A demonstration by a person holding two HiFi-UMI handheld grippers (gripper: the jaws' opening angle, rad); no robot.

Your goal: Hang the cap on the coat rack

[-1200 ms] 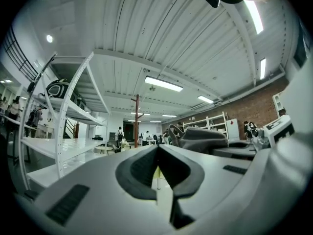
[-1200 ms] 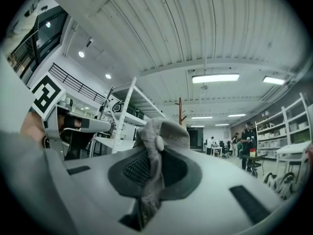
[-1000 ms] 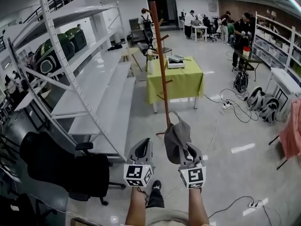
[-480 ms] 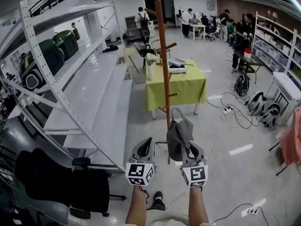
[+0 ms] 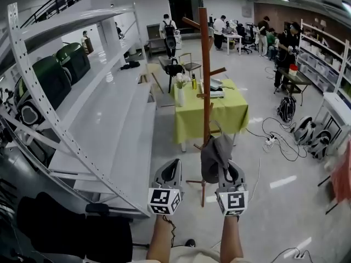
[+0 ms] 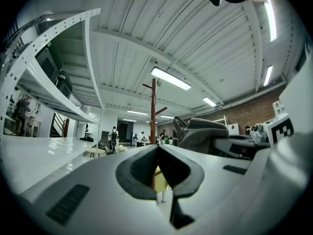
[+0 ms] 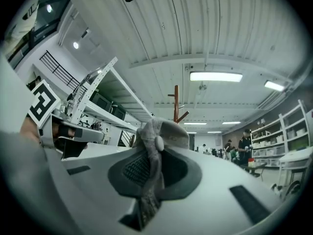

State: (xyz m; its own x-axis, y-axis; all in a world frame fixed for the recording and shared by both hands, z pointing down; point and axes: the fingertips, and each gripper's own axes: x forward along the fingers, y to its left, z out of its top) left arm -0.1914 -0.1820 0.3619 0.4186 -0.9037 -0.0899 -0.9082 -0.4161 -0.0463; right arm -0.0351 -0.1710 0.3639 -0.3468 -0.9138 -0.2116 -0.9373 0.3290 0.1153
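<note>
The wooden coat rack (image 5: 206, 92) stands straight ahead, its pegs angling up near the top and at mid-height. In front of the pole's lower part hangs the grey cap (image 5: 215, 156), pinched by my right gripper (image 5: 225, 167), which is shut on its fabric. The right gripper view shows the cap (image 7: 168, 129) bunched between the pads of that gripper (image 7: 155, 148), with the rack (image 7: 176, 104) beyond. My left gripper (image 5: 174, 164) is held level beside it, left of the pole, shut and holding nothing. From the left gripper (image 6: 157, 150) the rack (image 6: 153, 111) and cap (image 6: 200, 131) are visible.
Long white metal shelving (image 5: 98, 108) runs along the left. A table with a yellow-green cloth (image 5: 211, 111) stands just behind the rack. A black office chair (image 5: 71, 229) is at lower left. Cables and bags (image 5: 290, 133) lie on the floor at right; people (image 5: 274, 37) stand far back.
The rack has come closer and now stands directly behind the cap. Both grippers keep their poses, the cap still held in the right one.
</note>
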